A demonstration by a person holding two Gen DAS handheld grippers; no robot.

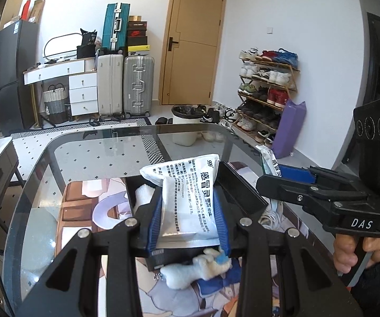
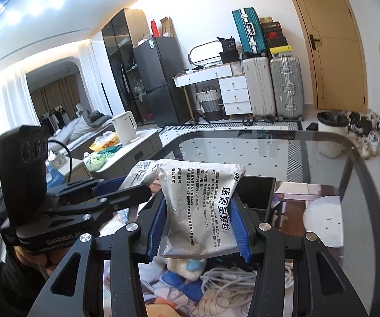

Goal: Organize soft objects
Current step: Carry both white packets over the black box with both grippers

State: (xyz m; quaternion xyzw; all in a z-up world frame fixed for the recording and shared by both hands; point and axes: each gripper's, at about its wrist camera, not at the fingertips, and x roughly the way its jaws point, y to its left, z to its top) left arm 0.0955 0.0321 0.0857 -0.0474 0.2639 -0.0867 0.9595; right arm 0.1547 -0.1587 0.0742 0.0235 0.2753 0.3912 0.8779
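My left gripper [image 1: 188, 219] is shut on a white medicine sachet [image 1: 187, 200] with black print, held above a black open box [image 1: 232, 185] on the glass table. My right gripper [image 2: 199, 224] is shut on a second silvery sachet [image 2: 198, 211] of the same kind. The right gripper also shows at the right of the left wrist view [image 1: 293, 175], with its sachet [image 1: 269, 161] in its jaws. The left gripper shows at the left of the right wrist view [image 2: 126, 182] with its sachet [image 2: 139, 174]. A white plush toy [image 1: 198, 266] lies under the left gripper.
The glass table [image 1: 105, 142] carries a printed mat [image 1: 84, 206], and a coiled white cable [image 2: 232, 280] lies beside the plush toy. A white cloth [image 1: 143, 195] lies in the box. Beyond the table stand suitcases [image 1: 137, 84], a bin [image 1: 184, 126] and a shoe rack [image 1: 266, 92].
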